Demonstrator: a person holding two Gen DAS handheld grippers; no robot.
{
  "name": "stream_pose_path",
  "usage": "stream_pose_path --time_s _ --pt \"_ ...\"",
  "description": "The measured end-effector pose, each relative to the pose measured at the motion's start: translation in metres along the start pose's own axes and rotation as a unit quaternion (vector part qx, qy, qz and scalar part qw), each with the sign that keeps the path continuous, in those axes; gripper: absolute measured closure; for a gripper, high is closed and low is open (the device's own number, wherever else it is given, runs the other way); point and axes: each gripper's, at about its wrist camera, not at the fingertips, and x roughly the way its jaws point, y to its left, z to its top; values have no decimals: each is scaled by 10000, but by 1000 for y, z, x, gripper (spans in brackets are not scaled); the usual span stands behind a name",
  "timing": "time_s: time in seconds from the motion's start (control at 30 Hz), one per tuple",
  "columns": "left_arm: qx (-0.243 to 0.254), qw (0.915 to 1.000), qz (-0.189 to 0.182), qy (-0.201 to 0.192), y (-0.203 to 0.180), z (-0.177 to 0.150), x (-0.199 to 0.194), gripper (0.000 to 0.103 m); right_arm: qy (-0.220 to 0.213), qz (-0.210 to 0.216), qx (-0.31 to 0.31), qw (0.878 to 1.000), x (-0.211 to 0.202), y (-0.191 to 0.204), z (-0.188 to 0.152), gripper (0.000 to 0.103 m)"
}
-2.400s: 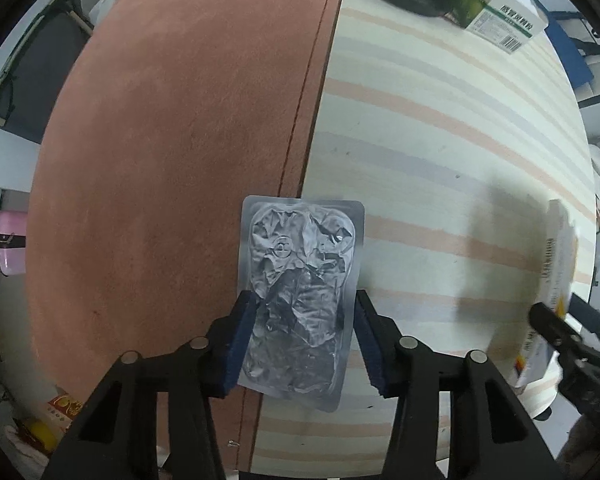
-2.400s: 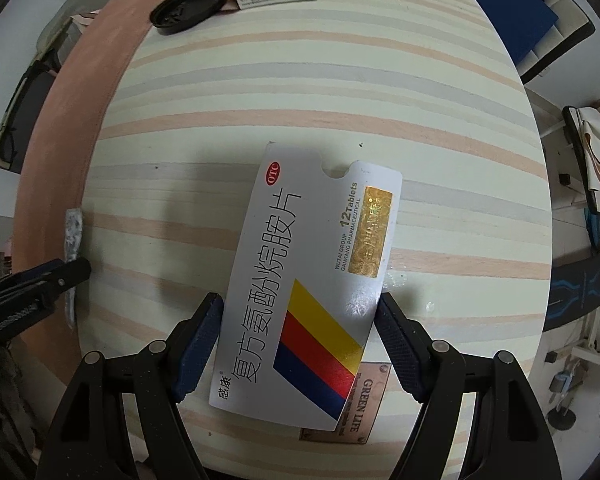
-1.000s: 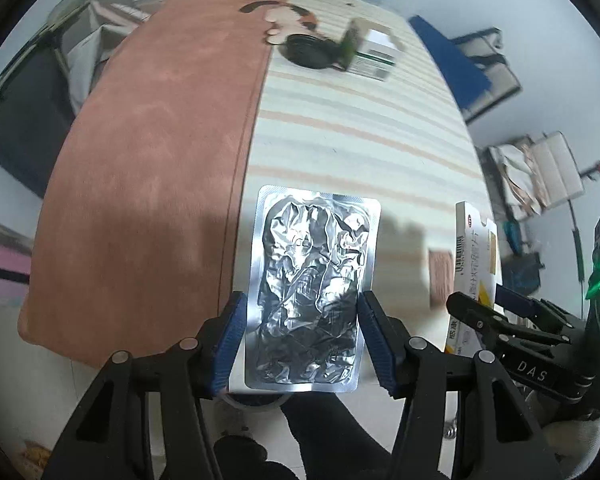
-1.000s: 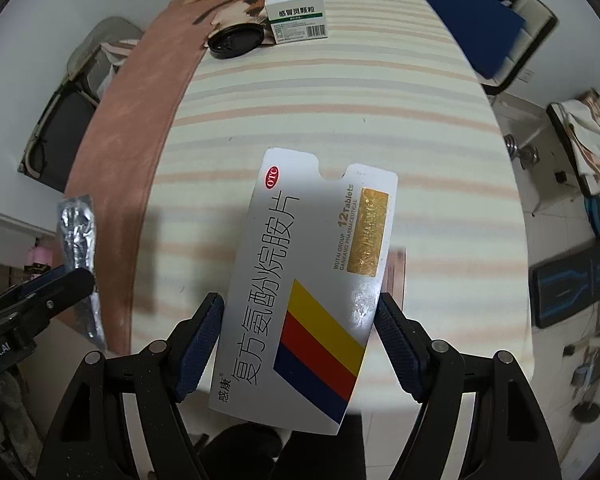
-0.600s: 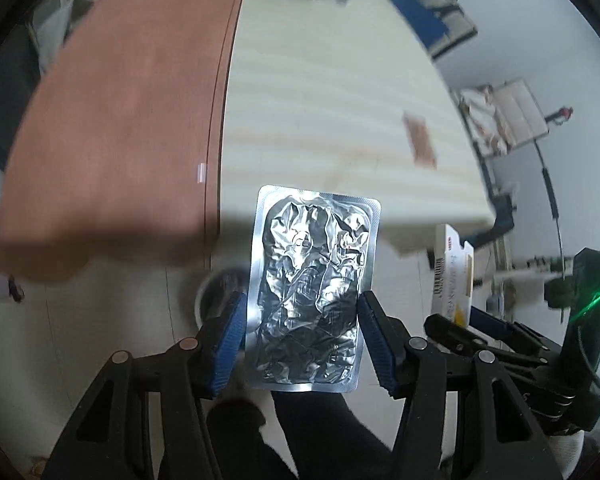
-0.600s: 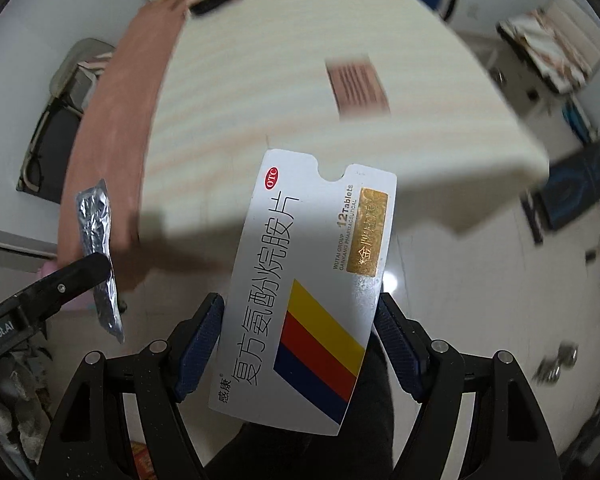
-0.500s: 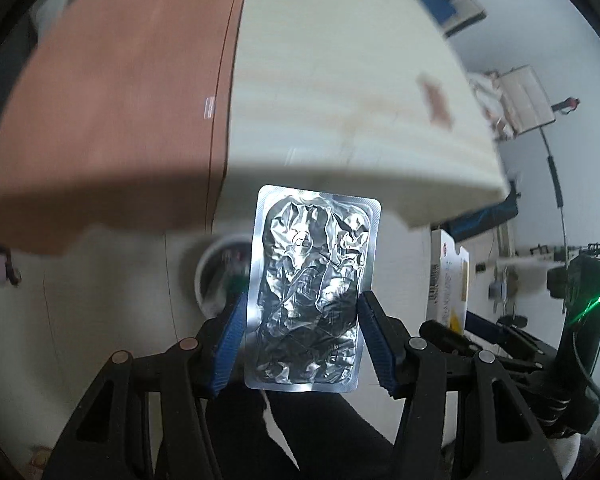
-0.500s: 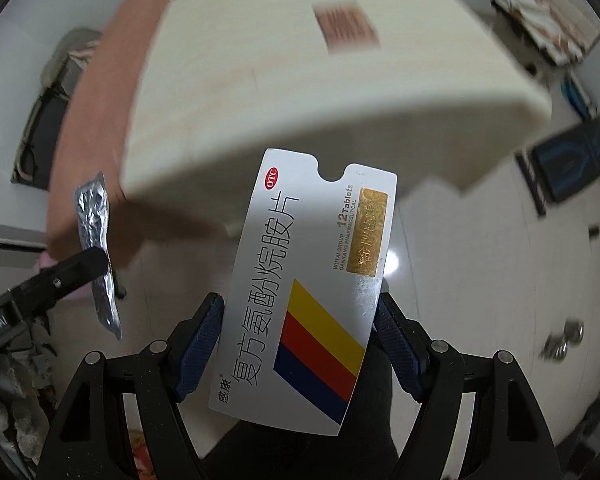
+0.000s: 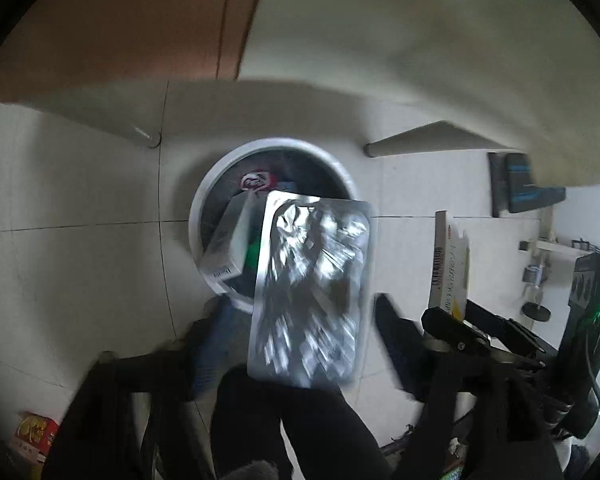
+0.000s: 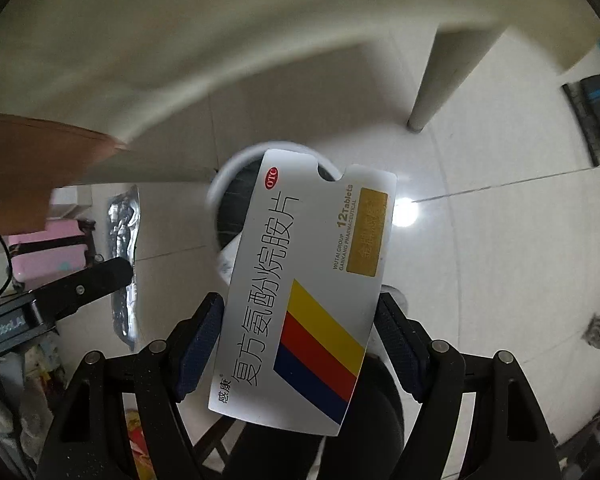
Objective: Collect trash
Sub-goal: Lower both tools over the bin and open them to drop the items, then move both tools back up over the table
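Left tool: the left tool (image 9: pixel 300 308) is pointed steeply down at the floor (image 9: pixel 80 200), its jaws having just been opening; the blurred fingers are seen spread well clear of both long edges of the pack, so nothing is gripped.
Blister pack: the crumpled silver blister pack (image 9: pixel 316 264) is caught loose between those parted fingers, tilted a little and smeared by motion, its far end lying over the right half of the bin's mouth.
Right tool: the right tool (image 10: pixel 298 332) is likewise aimed downward; its jaws have just been opening slightly, yet the blue pads are still seen against both long edges of the box.
Medicine box: the flattened white medicine box (image 10: pixel 308 280), striped yellow, red and blue, is held upright between the pads, its notched far end overlapping the bin's rim.
Bin: the round white-rimmed bin (image 9: pixel 194 216) is stood on the floor beneath the near edge of the bench (image 9: pixel 380 40); a white carton (image 9: pixel 230 240) and other scraps are already seen inside.
Person: a dark-clad leg (image 9: pixel 300 420) is visible at the near edge.
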Motion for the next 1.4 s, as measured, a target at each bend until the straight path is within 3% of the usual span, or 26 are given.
stream_pose_path --time_s 0.03,0.07,0.1,0.23,0.4,0.53,0.67,1.07,1.4 --pt "-21 10000 53 -31 6 2 9 14 104 102 -40 9999 18 -1 5 19" --pt "-25 9999 140 -42 10 4 18 6 174 106 -68 9998 37 -4 8 5" --pt "-53 9997 216 -55 15 7 27 5 160 101 -82 9998 46 -5 12 0" --pt "-122 9981 568 -206 26 5 33 5 166 -211 -155 9995 72 -4 14 0" --pt "64 9920 1163 -485 23 -8 15 4 120 -754 -249 9968 70 3 6 0" --pt "177 9896 1339 -490 16 -27 -10 5 4 -1211 -318 9921 42 6 -1 0" --pt "118 9887 1412 -481 5 -47 -38 5 -66 -1377 -307 9900 8 14 -10 0" --pt "0 9896 1240 -723 -29 -82 -146 5 -488 -1457 -396 9873 -131 56 -46 0" --pt "269 9879 1157 -998 -62 -118 -238 5 -877 -1380 -486 9853 -259 103 -82 0"
